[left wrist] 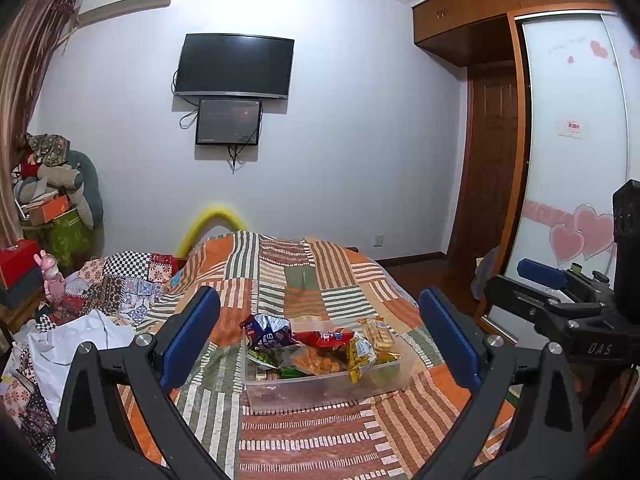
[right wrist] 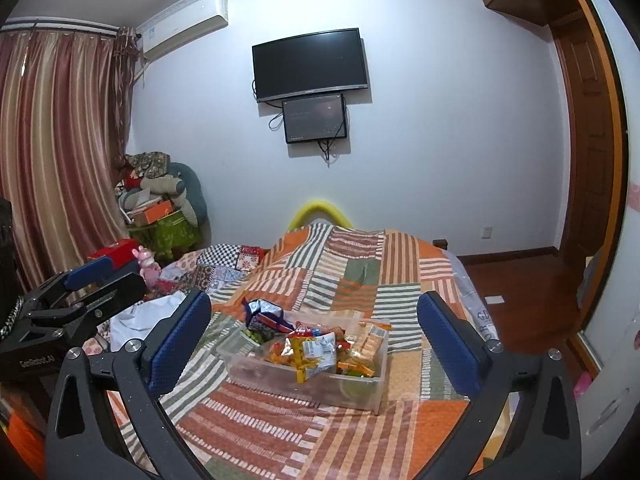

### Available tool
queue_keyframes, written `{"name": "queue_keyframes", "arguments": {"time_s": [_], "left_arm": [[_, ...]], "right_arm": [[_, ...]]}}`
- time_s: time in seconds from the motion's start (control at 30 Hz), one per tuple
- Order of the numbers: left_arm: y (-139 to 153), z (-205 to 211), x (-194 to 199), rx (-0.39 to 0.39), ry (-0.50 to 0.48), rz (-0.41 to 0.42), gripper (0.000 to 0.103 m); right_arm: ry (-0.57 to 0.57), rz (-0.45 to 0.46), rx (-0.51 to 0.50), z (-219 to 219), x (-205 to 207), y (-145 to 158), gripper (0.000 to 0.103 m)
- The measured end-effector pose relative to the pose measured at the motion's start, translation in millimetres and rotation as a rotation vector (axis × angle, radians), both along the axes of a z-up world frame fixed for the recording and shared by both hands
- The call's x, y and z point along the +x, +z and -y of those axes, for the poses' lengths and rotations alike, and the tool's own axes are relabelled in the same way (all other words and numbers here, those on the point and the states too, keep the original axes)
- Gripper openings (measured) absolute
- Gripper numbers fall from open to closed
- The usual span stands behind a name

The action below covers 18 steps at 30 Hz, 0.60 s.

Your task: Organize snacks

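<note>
A clear plastic bin (left wrist: 280, 390) (right wrist: 360, 390) sits on the striped patchwork bedspread (left wrist: 304, 280) (right wrist: 360, 276). It holds several snack packs: a blue bag (left wrist: 266, 332) (right wrist: 264, 314), a red bag (left wrist: 324, 338), a yellow bag (left wrist: 360, 356) (right wrist: 316, 354) and a biscuit pack (left wrist: 378, 334) (right wrist: 370, 338). My left gripper (left wrist: 320, 340) is open and empty, held back from the bin. My right gripper (right wrist: 314, 336) is open and empty, also short of the bin. Each gripper shows at the edge of the other's view (left wrist: 560, 284) (right wrist: 84, 284).
A white cloth (left wrist: 80, 344) and a patterned quilt (left wrist: 120, 280) lie left of the bin. A pink toy (left wrist: 50, 276) and red box (left wrist: 16, 260) stand at the left. A wardrobe (left wrist: 572, 140) and door (left wrist: 488, 160) are on the right.
</note>
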<state>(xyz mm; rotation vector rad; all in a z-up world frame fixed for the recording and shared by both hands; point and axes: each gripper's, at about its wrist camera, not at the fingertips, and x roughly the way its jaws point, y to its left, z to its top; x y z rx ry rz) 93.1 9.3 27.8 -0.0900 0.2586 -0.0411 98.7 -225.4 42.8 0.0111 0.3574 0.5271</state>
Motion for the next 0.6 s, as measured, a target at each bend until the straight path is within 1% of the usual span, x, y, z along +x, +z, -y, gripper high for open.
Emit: {"name": "queue_keyframes", "arguments": {"time_s": [0.6], "left_arm": [[0.7, -0.8, -2.3, -0.01, 0.004, 0.004, 0.102]], "right_arm": [[-0.006, 0.004, 0.0, 4.2, -4.2, -0.4, 0.103]]}}
